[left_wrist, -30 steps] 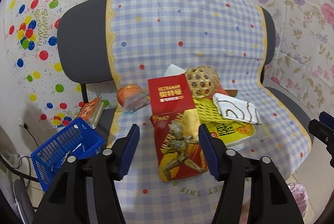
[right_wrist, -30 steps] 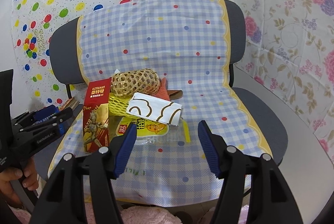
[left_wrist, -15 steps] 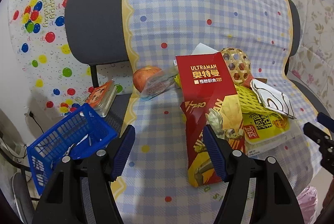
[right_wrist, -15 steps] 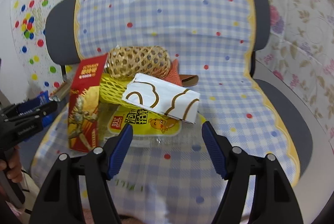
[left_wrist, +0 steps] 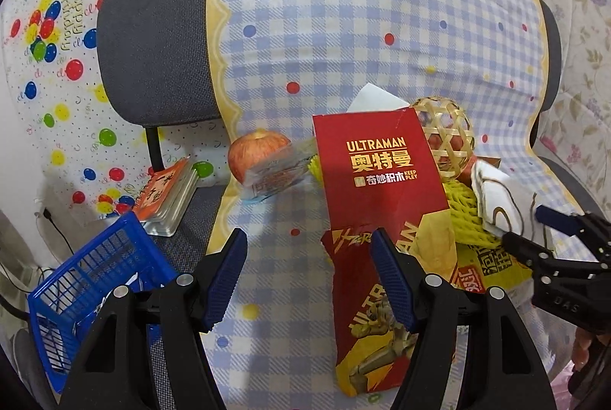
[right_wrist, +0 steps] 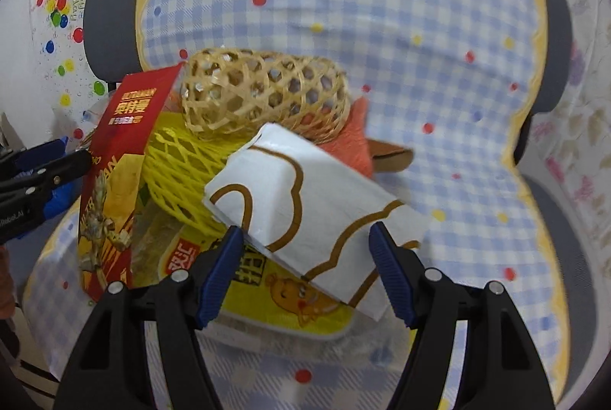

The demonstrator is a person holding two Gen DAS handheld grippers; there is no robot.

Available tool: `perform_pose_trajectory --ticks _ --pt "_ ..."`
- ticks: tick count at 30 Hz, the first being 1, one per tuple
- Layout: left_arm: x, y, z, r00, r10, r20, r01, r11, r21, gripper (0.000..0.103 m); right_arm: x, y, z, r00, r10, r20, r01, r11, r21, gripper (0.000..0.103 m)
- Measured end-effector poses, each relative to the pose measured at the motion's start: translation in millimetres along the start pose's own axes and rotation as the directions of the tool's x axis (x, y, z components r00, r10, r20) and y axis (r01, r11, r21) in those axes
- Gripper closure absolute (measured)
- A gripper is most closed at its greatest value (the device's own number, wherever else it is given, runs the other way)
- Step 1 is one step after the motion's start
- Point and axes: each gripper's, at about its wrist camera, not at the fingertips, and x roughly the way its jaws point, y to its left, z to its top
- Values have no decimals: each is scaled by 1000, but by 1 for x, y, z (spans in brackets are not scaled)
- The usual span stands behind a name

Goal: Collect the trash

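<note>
Trash lies piled on a checked cloth [left_wrist: 343, 28] over a chair seat. A red Ultraman box [left_wrist: 378, 188] lies at the left of the pile; it also shows in the right wrist view [right_wrist: 114, 181]. A white napkin with brown lines [right_wrist: 305, 204] rests on yellow foam netting [right_wrist: 179, 173] and a yellow snack wrapper [right_wrist: 290, 299]. My right gripper [right_wrist: 305, 272] is open, its fingers either side of the napkin's near edge. My left gripper [left_wrist: 309, 276] is open, just left of the red box, empty.
A woven bamboo basket [right_wrist: 263, 93] lies behind the napkin. An apple [left_wrist: 256, 154] and a clear wrapper [left_wrist: 275, 177] sit left of the box. A blue plastic basket [left_wrist: 91, 295] stands at the lower left, with a stack of cards [left_wrist: 164, 196] on a neighbouring seat.
Both grippers have moved forward toward the pile. The right one now straddles the napkin's near edge. The left one has shifted left, so the red box sits by its right finger.
</note>
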Motion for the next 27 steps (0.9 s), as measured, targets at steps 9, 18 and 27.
perform_pose_trajectory --ticks 9,18,27 --pt "-13 7 -4 1000 11 6 -11 1000 -7 35 -38 -7 4 997 9 81 -14 998 65 99" --pt "-35 7 -15 1000 -1 14 1 1000 0 35 -107 -15 3 983 -57 172 23 981 195 100" --pt "-15 -7 -30 992 -112 -60 112 994 -3 35 -120 -12 -19 987 -50 153 16 975 220 100"
